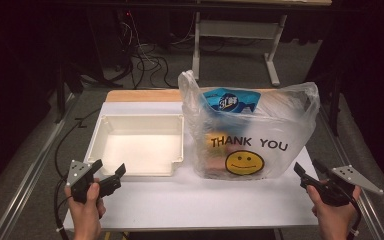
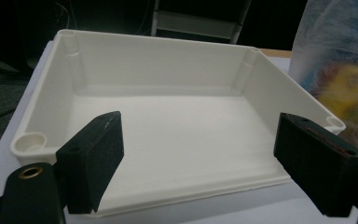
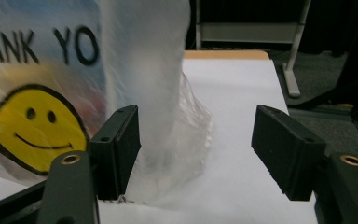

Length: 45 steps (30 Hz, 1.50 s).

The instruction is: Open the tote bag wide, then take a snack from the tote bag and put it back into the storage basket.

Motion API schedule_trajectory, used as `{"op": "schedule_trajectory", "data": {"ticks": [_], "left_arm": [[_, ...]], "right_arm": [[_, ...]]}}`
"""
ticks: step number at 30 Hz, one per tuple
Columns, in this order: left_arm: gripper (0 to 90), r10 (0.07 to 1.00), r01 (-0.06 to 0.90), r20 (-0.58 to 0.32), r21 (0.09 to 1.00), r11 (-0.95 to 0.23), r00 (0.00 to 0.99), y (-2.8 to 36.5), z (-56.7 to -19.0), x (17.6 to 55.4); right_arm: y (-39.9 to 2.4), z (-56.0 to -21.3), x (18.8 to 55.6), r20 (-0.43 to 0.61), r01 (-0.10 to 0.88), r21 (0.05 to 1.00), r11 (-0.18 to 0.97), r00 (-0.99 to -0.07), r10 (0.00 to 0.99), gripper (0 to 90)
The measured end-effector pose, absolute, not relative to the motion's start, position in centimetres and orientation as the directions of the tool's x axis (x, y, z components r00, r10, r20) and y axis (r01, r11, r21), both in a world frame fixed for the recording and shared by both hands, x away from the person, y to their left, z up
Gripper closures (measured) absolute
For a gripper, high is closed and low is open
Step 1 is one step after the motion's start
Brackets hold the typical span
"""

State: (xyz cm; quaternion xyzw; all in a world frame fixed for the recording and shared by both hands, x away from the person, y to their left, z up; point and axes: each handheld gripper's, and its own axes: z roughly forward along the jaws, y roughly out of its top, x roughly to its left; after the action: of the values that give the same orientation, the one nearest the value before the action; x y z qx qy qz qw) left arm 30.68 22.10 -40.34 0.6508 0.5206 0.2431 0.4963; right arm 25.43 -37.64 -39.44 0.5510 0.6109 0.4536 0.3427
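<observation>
Containers first: shallow cream-white rectangular plastic tray (image 1: 179,135) sits on the left half of the desk, toward the back; bare floor, nothing in it, round posts moulded into its corners. Right beside it, at the desk's middle-right, stands a translucent white plastic carrier bag (image 1: 290,112) printed "THANK YOU" over a yellow smiley face. Inside the bag: a blue packet (image 1: 228,101) with white lettering near the top, something yellow-orange lower down, blurred through the film, can't tell what. Bag's left side is just beside the tray's right wall; touching or not, can't tell.

Left gripper (image 1: 111,174) is held over the front-left corner of the desk, jaws spread with nothing between them, pointing at the tray's near wall; in the left gripper view the tray's rim (image 2: 168,39) shows between the black jaws, no contact. Right gripper (image 1: 308,172) is held at the front-right edge, jaws spread and holding nothing, aimed at the bag's right side; in the right gripper view the crumpled bag (image 3: 142,70) stands just beyond its left jaw, apart from it as far as I can see.

Nothing lies between either tool and its target.

Surface: white sheet (image 1: 205,197) over a wooden desk top (image 1: 140,95), wood strip visible at the back edge. Room is dark; grey floor, cable tangle (image 1: 145,62) behind the desk, white metal table frame (image 1: 272,50) farther back.
</observation>
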Motion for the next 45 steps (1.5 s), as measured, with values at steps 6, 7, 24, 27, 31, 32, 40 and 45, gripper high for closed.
{"op": "schedule_trajectory", "data": {"ticks": [6, 7, 24, 27, 31, 32, 40, 45], "left_arm": [[18.5, 0.889, 0.431, -0.206, 0.902, 0.01, 0.41, 19.4, -39.0, 32.2], [18.6, 0.879, 0.429, -0.202, 0.903, -0.003, 0.431, 18.8, -38.8, 32.4], [19.7, 0.81, 0.404, -0.215, 0.914, -0.03, 0.546, 11.6, -35.7, 35.8], [19.4, 0.798, 0.39, -0.211, 0.92, -0.032, 0.564, 10.3, -35.2, 36.3], [18.2, 0.79, 0.374, -0.204, 0.927, -0.035, 0.578, 8.8, -34.6, 36.6], [18.1, 0.785, 0.366, -0.202, 0.93, -0.034, 0.585, 8.4, -34.3, 36.6], [19.6, 0.776, 0.318, -0.192, 0.948, -0.012, 0.601, 5.7, -32.9, 37.8], [24.0, 0.782, 0.333, -0.197, 0.943, -0.015, 0.592, 4.2, -32.8, 39.5]], "right_arm": [[-37.1, -37.3, 26.0, 0.1, 0.325, 0.945, -0.031, -0.198, 0.975, 34.0], [-37.0, -36.9, 26.1, 0.096, 0.32, 0.947, -0.028, -0.201, 0.975, 34.0], [-35.5, -34.4, 28.8, 0.094, 0.302, 0.953, -0.03, -0.203, 0.975, 43.6], [-35.2, -34.8, 29.0, 0.076, 0.314, 0.949, -0.009, -0.2, 0.977, 45.8], [-35.3, -35.0, 29.0, 0.091, 0.32, 0.947, -0.022, -0.2, 0.976, 56.2], [-35.4, -35.0, 29.0, 0.097, 0.318, 0.948, -0.027, -0.206, 0.974, 57.3], [-35.4, -35.0, 29.1, 0.124, 0.309, 0.95, -0.043, -0.248, 0.961, 83.6], [-35.2, -35.3, 29.2, 0.111, 0.318, 0.948, -0.019, -0.273, 0.956, 90.0]]}}
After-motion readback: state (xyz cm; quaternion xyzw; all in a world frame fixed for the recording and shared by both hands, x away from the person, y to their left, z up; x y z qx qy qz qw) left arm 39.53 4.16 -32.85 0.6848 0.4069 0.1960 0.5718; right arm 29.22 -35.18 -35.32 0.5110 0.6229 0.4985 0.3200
